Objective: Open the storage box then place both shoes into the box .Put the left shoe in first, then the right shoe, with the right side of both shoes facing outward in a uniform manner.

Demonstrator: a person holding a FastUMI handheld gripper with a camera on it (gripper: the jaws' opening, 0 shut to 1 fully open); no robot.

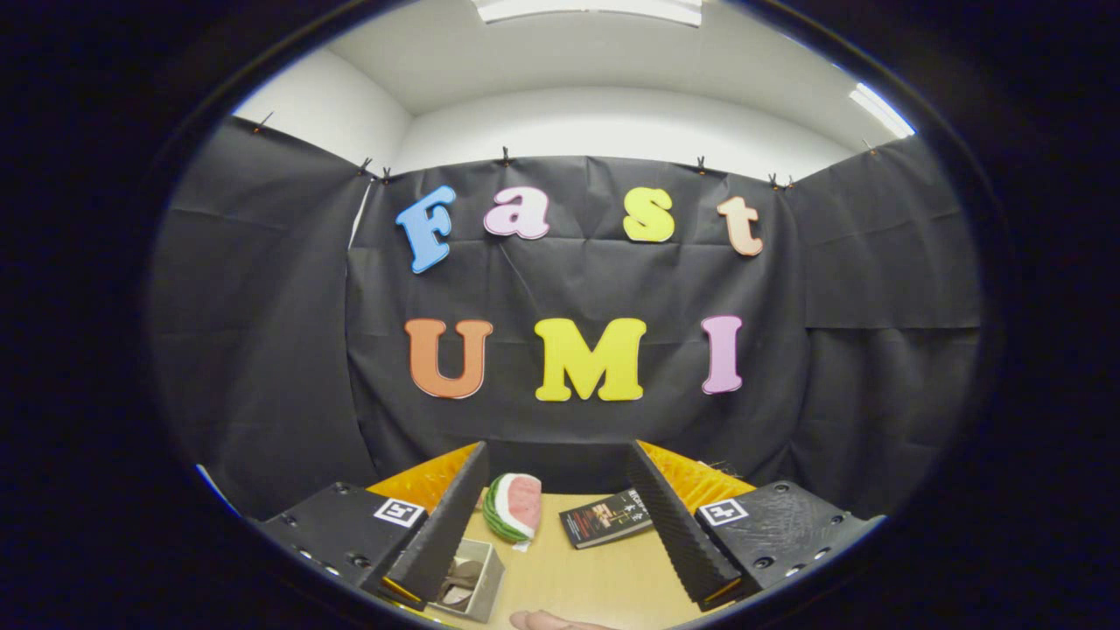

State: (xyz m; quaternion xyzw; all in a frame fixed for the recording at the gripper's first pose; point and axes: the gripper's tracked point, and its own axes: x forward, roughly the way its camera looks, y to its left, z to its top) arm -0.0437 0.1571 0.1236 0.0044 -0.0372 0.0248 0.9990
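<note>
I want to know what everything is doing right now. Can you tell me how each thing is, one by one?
tongs: open wide, holding nothing, up above the table
watermelon slice: lying on the table beyond the tongs
book: closed, lying flat beside the watermelon slice
small box: open on top, something brown inside, by the left finger
table: bare wood between the fingers

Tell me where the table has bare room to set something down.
Bare wood lies between the open fingers, bordered by the watermelon slice and the book beyond, the box at the left finger, and a hand nearest. The box side is crowded.
</note>
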